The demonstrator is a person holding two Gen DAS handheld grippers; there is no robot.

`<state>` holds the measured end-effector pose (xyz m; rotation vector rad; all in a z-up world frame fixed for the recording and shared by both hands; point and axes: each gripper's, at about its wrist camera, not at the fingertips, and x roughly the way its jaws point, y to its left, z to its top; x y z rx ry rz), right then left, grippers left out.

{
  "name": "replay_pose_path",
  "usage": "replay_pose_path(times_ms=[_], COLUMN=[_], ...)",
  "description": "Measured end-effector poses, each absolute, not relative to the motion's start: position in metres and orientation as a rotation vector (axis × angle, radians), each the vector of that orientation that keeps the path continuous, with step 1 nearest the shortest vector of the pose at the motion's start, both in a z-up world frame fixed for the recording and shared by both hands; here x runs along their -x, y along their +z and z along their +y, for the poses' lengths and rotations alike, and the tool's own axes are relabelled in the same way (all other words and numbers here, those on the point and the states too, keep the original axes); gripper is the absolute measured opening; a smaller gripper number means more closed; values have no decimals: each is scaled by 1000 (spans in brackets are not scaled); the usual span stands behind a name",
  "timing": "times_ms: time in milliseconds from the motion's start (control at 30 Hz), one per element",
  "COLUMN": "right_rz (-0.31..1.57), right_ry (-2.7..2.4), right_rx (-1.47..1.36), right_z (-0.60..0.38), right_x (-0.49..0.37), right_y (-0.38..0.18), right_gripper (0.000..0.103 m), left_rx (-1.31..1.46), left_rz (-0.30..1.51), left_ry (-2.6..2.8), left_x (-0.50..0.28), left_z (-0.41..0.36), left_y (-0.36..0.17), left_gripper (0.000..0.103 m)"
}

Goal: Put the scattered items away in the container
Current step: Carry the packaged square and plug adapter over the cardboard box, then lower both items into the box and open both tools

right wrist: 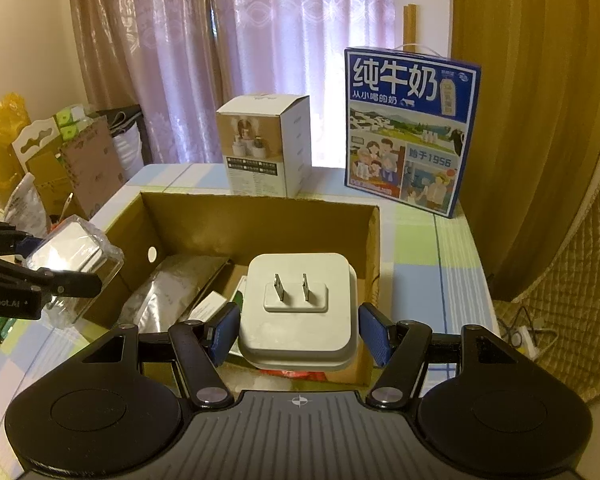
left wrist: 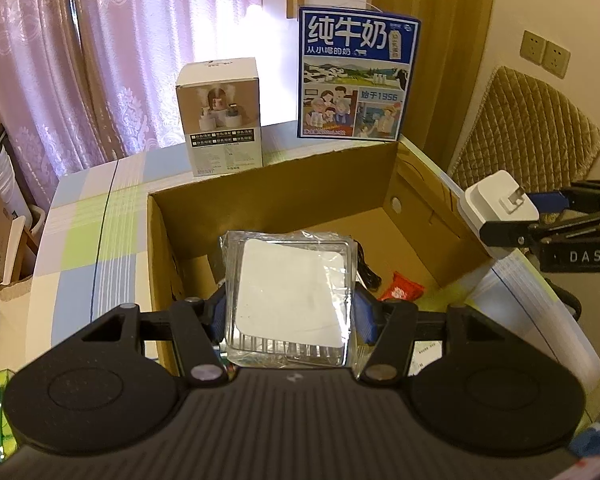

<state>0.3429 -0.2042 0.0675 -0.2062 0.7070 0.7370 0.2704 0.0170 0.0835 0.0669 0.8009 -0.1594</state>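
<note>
An open cardboard box [left wrist: 284, 184] stands on the checked tablecloth; it also shows in the right wrist view [right wrist: 260, 216]. My left gripper [left wrist: 290, 312] is shut on a clear plastic packet with a white card [left wrist: 288, 296] and holds it over the box's near left side; the packet also shows in the right wrist view [right wrist: 72, 256]. My right gripper [right wrist: 298, 334] is shut on a white plug adapter [right wrist: 300, 308], prongs facing away, above the box's near right side. It shows in the left wrist view [left wrist: 500, 208] over the box's right wall. A red sachet [left wrist: 400, 288] and a silver bag [right wrist: 168, 292] lie inside.
A white product box [left wrist: 220, 116] and a blue milk carton case [left wrist: 356, 76] stand behind the cardboard box. A padded chair [left wrist: 528, 128] is at the right. Cardboard and bags [right wrist: 60, 168] are piled left of the table. Curtains hang behind.
</note>
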Motion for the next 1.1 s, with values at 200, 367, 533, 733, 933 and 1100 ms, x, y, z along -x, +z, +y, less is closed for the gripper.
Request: replay_pose_path(times_ms=[200, 367, 533, 733, 933, 1100], right_rz=[707, 708, 714, 721, 726, 730], right_ry=[746, 753, 751, 747, 745, 744], right_rx=[214, 218, 222, 224, 230, 233], right_z=[-192, -183, -179, -178, -175, -173], right_x=[-355, -363, -371, -378, -383, -386], right_y=[64, 61, 56, 50, 46, 42], right_gripper=[62, 62, 62, 62, 62, 62], left_rx=[-53, -34, -18, -7, -2, 4], left_rz=[807, 816, 825, 832, 834, 841], left_ry=[-159, -161, -163, -167, -174, -179], left_x=[-286, -296, -304, -314, -323, -330], left_z=[19, 19, 19, 17, 14, 12], left_y=[77, 69, 61, 54, 50, 46], left_gripper=[54, 54, 54, 54, 54, 54])
